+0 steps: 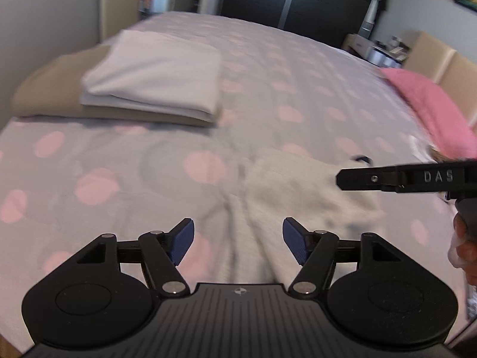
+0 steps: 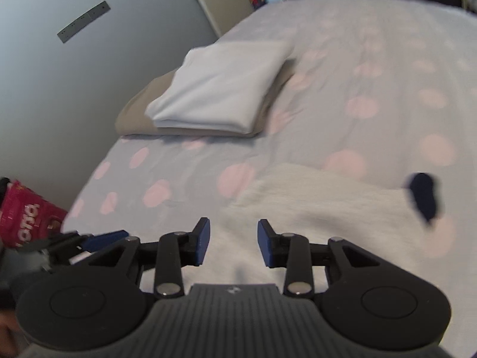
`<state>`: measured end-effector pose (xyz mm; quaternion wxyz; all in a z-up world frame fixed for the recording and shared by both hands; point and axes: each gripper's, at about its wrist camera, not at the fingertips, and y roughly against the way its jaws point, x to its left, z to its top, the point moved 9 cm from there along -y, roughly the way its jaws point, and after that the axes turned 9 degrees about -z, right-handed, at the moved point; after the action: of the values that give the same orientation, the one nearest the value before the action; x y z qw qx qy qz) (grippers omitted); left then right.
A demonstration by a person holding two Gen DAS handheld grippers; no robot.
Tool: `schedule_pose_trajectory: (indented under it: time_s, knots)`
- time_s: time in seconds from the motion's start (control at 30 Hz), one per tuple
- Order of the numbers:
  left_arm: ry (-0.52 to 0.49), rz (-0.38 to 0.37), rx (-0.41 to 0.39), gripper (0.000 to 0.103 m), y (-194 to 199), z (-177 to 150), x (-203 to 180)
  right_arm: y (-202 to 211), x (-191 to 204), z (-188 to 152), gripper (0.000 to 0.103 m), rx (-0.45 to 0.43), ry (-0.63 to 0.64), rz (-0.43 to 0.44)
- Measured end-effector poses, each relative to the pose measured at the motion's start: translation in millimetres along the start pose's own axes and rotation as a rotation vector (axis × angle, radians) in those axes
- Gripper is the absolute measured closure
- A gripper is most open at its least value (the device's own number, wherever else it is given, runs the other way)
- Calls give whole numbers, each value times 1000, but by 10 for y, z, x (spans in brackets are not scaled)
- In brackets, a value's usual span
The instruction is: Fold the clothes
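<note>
Left gripper [image 1: 238, 244]: jaws spread wide over the bed, nothing between the blue pads [image 1: 182, 244].
Right gripper [image 2: 234, 244]: jaws parted too, a narrower gap, nothing pinched; both pads hang just above pale cloth.
Cream garment [image 1: 298, 191]: crumpled on the bedspread, straight ahead of the left gripper and a touch to its right; one ridge of it runs down toward the gap in the jaws. From the right wrist it fills the space right under and beyond the fingers [image 2: 313, 208].
Dark patch [image 2: 423, 194]: navy bit at the garment's far right edge; blurred, can't say what it is.
Bedspread [image 1: 119, 161]: grey with pink spots, wrinkled beside the garment.
Folded stack [image 1: 155, 71]: white piece on top of a tan one, well beyond the garment, at the bed's left edge.
Pink cloth [image 1: 432, 107]: far right of the garment, at the bed's other side.
Red packet [image 2: 21, 211]: off the bed, left of the garment, beside the wall.
Focus: both views smeared, so fine detail is lost.
</note>
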<state>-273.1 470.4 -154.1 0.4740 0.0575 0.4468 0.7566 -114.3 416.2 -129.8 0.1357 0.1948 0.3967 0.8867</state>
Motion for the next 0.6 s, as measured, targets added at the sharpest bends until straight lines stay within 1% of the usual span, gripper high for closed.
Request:
schedule_pose_trajectory:
  time_s: [0.07, 0.1, 0.2, 0.3, 0.33, 0.37, 0.4, 0.5, 0.57, 0.6]
  knots:
    - [-5, -45, 35, 39, -36, -90, -99, 151, -139, -172, 65, -22, 5, -9]
    - [-17, -53, 41, 39, -42, -132, -147, 230, -205, -273, 65, -28, 5, -9]
    - [-79, -54, 57, 40, -32, -263, -287, 421, -369, -606, 65, -45, 6, -39]
    - [-122, -54, 73, 43, -14, -408, -388, 538, -465, -955, 65, -70, 27, -90]
    - [-126, -50, 86, 46, -19, -469, -397, 545, -476, -1066, 65, -71, 30, -97]
    - [-131, -41, 100, 52, -31, -532, -400, 545, -483, -1174, 65, -71, 31, -103]
    - [-141, -18, 117, 53, -57, -599, -390, 514, -469, -1268, 65, -62, 36, -100]
    - [-167, 39, 183, 63, -192, -781, -323, 360, -379, -1500, 64, -25, 49, -81]
    - [-155, 51, 223, 77, -283, -875, -258, 239, -273, -1603, 64, -9, 62, -74]
    - [-144, 55, 241, 78, -325, -919, -223, 180, -220, -1654, 64, -1, 69, -71]
